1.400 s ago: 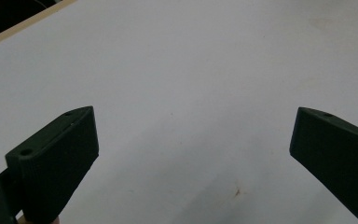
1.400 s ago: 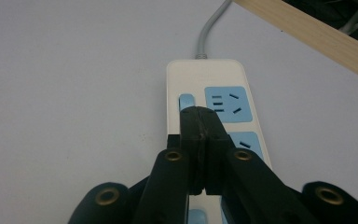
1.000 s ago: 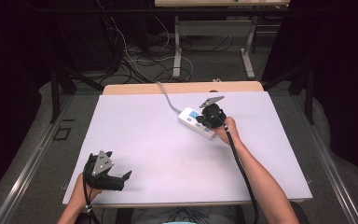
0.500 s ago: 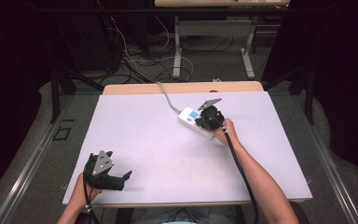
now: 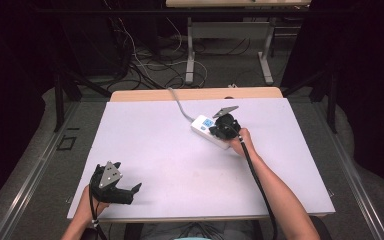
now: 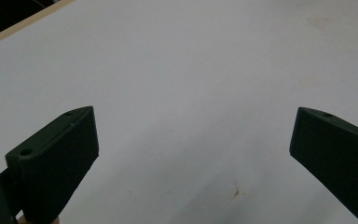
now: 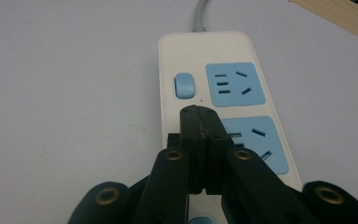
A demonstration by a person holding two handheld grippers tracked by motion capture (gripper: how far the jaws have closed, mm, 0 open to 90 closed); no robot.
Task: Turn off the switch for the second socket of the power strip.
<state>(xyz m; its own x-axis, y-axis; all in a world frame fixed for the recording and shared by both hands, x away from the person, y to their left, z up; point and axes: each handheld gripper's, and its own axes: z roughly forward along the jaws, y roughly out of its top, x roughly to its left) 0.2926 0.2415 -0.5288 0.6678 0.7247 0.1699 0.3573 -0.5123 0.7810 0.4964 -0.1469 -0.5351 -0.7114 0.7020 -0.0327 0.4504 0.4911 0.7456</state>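
Right tool (image 7: 199,116), jaws pressed together with nothing between them, hangs tip-down over the power strip (image 5: 211,131), which lies on the far middle of the counter (image 5: 170,165) with its grey cable (image 5: 179,105) running off the back edge. The tip sits just short of a blue switch (image 7: 184,85) beside the upper blue socket (image 7: 234,84); whether it touches the casing cannot be told. Judging from this, a push slightly off-centre could slide off the small rocker, and the light strip could skid or swing on its cable. Left tool (image 5: 114,184) rests spread apart near the front left corner, well apart and bracing nothing.
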